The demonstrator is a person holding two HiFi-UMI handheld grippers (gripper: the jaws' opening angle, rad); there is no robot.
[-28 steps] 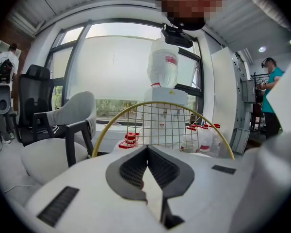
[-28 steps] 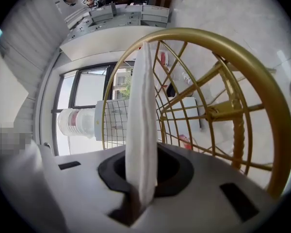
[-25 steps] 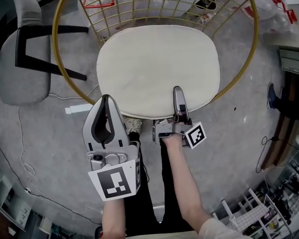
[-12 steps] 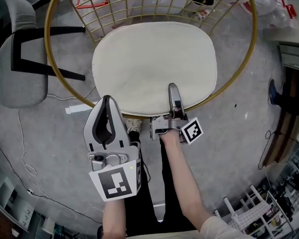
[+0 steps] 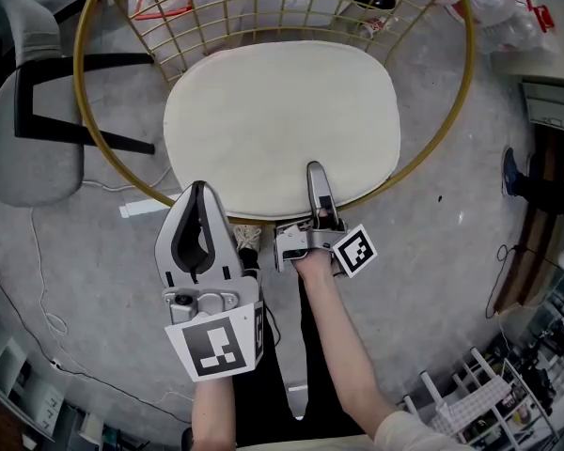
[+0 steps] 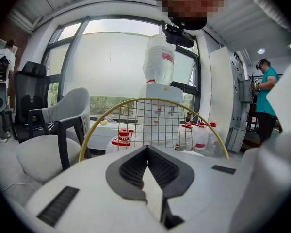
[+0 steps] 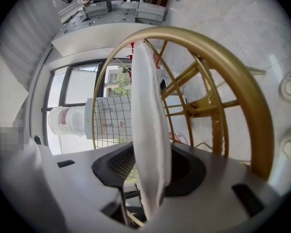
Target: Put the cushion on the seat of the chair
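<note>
Risk: the right tool, jaws opening around the cushion edge, may snag and drag it off the chair.

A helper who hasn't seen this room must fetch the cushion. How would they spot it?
Find the round gold wire chair on the grey floor, beside a grey padded chair. The cushion is the cream oval pad lying flat on its seat, the only soft, pale thing inside the gold hoop.
</note>
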